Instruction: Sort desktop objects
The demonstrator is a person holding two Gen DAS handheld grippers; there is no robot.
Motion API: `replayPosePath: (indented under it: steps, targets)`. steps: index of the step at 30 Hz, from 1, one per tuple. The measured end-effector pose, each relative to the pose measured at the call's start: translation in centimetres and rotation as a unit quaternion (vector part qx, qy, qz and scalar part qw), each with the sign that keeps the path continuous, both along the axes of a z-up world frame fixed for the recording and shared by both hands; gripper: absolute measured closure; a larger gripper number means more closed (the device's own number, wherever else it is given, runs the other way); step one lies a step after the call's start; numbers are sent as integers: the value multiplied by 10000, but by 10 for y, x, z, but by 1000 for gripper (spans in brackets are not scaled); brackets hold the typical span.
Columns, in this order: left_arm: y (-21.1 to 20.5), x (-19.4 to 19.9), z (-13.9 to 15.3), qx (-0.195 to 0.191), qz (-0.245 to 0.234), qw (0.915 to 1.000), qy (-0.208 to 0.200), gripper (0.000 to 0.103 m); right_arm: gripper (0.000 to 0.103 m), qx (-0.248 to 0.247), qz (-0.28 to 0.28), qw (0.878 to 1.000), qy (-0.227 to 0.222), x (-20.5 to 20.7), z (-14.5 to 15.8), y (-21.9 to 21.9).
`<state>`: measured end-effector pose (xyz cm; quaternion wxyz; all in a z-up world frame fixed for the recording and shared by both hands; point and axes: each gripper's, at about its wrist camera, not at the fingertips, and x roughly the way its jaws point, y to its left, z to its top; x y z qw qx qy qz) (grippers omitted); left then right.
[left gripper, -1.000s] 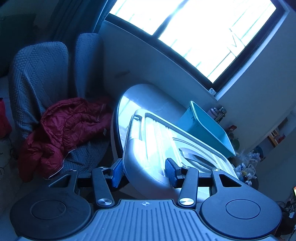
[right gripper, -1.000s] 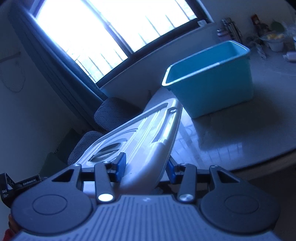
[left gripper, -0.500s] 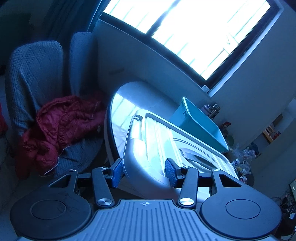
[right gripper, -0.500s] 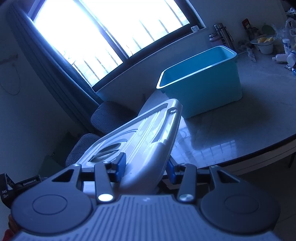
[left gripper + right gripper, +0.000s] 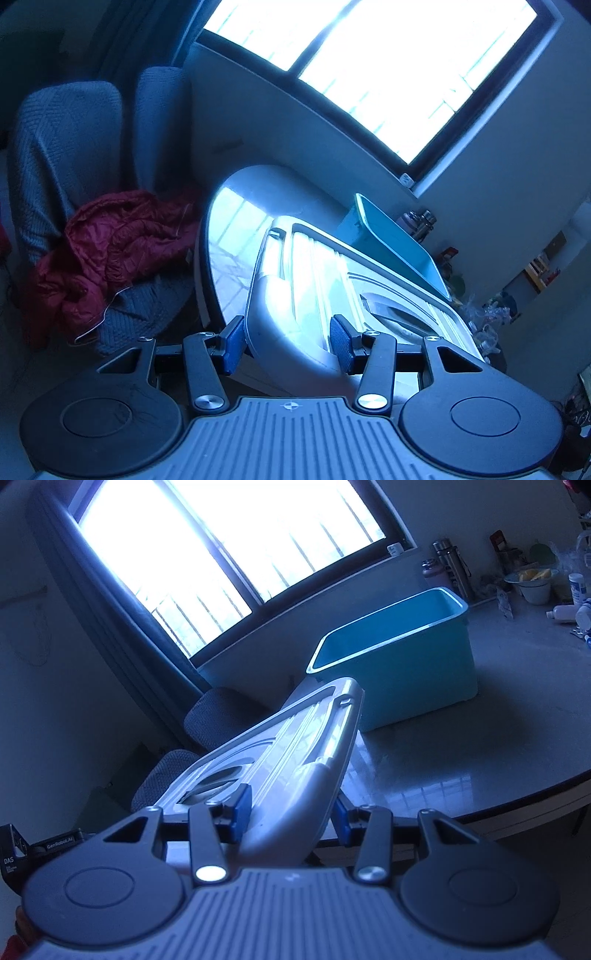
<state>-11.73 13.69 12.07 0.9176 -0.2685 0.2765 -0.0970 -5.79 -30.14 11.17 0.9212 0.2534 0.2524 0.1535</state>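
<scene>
Large pale-grey ribbed plastic lid (image 5: 332, 295) is gripped at opposite edges by left gripper (image 5: 288, 345) and right gripper (image 5: 291, 812), carried off the round glossy table (image 5: 461, 746). Open teal plastic bin (image 5: 406, 672) appears empty; sorting judged barely begun (bottles, bowl clustered far side). Red quilted jacket (image 5: 110, 251) is draped on chair, clear of path.

dim, blue-tinted room – blown-out window (image 5: 376, 70) glare, glossy table (image 5: 461, 753) reflections, fisheye-bent edges.

Two close wrist views, opposite ends (shared: white lid (image 5: 317, 291), bin (image 5: 402, 672))
</scene>
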Motion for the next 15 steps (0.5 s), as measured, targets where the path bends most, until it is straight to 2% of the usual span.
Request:
replayPosePath:
  steps: [15]
  targets:
    - [-62,27,11,58,-272,9995,-149,53,57,63,-278,9995,-120,4,3,-54]
